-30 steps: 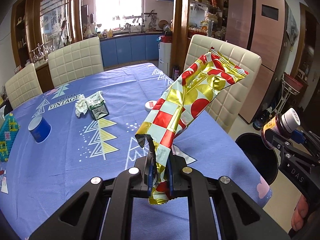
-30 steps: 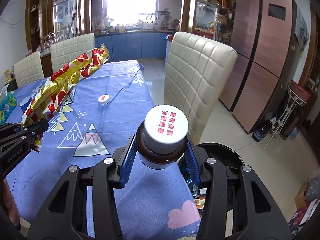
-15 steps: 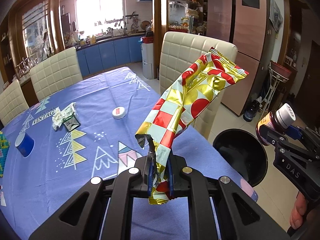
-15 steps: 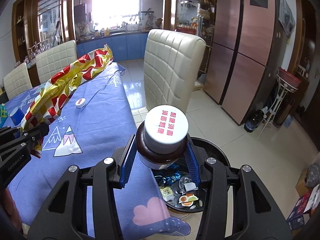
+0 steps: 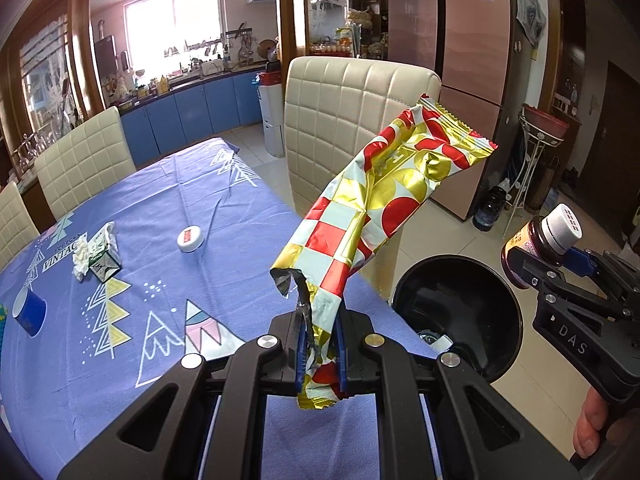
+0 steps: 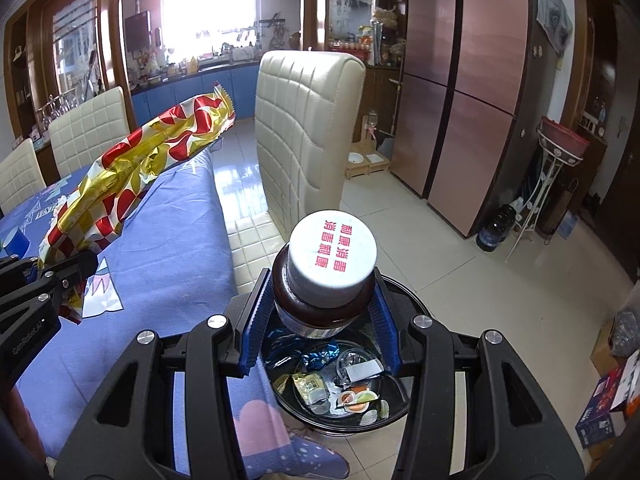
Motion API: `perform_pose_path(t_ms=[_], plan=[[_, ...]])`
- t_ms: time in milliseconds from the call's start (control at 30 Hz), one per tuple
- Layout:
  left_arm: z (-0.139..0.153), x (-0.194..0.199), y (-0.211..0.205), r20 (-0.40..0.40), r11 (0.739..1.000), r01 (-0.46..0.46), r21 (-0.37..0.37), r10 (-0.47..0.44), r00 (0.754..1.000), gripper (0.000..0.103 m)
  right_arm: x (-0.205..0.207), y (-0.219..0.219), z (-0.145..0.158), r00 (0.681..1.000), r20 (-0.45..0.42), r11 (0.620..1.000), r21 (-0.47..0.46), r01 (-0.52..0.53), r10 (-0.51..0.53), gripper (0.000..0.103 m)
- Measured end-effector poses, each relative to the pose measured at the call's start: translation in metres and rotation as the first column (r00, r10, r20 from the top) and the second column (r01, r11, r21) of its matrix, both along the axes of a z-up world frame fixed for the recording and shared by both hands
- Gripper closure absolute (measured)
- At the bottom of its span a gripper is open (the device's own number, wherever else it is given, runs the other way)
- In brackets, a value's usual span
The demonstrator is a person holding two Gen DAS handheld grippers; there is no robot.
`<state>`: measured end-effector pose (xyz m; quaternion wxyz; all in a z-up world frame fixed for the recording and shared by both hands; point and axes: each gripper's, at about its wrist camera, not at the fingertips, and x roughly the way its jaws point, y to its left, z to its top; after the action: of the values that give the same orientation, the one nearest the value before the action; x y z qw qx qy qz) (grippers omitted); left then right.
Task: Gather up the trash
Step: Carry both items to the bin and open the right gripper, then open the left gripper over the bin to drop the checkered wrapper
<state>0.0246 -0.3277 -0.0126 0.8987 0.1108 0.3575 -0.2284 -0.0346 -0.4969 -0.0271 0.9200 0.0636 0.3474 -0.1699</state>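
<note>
the red-and-gold wrapper (image 5: 384, 204) stands up slanting from the left tongs (image 5: 318, 354), pinched at its lower end between the blue pads, which are closed tight on the foil; its far end leans out over the edge of the surface (image 5: 168, 248) towards the cream chair (image 5: 352, 120); the brown bottle (image 6: 326, 280) with a white cap printed in red characters sits clamped between the ribbed blue pads of the right tongs (image 6: 320, 320), held directly above the black trash bin (image 6: 394, 400); the bin stands on the tiled floor just beside the surface's corner, and inside it lie a blue foil scrap, a yellow packet and small cups; on the blue patterned cloth, well apart from both tongs, lie a small white cap (image 5: 189, 239), a green carton (image 5: 102, 256) with crumpled tissue touching it, and a blue cup (image 5: 28, 312) on its side.
</note>
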Motion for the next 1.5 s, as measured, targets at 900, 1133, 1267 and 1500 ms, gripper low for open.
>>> perform_pose_path(t_ms=[900,1133,1267,1500], plan=[[-0.016,0.022,-0.047,-0.040,0.999,0.043,0.002,-0.043,0.998,0.092,0.008,-0.037,0.000,0.995,0.026,0.993,-0.074,0.093,-0.091,0.028],[-0.017,0.020,-0.053,-0.040,0.998,0.059,0.007,-0.058,0.997,0.092,0.006,-0.044,-0.004,0.994,0.021,0.992,-0.066,0.109,-0.108,0.028],[-0.018,0.018,-0.060,-0.042,0.997,0.072,0.009,-0.072,0.997,0.092,0.003,-0.051,-0.006,0.992,0.019,0.991,-0.060,0.123,-0.122,0.028],[-0.019,0.012,-0.078,-0.045,0.994,0.108,0.005,-0.108,0.993,0.092,-0.006,-0.065,-0.009,0.988,0.015,0.986,-0.055,0.154,-0.154,0.028]])
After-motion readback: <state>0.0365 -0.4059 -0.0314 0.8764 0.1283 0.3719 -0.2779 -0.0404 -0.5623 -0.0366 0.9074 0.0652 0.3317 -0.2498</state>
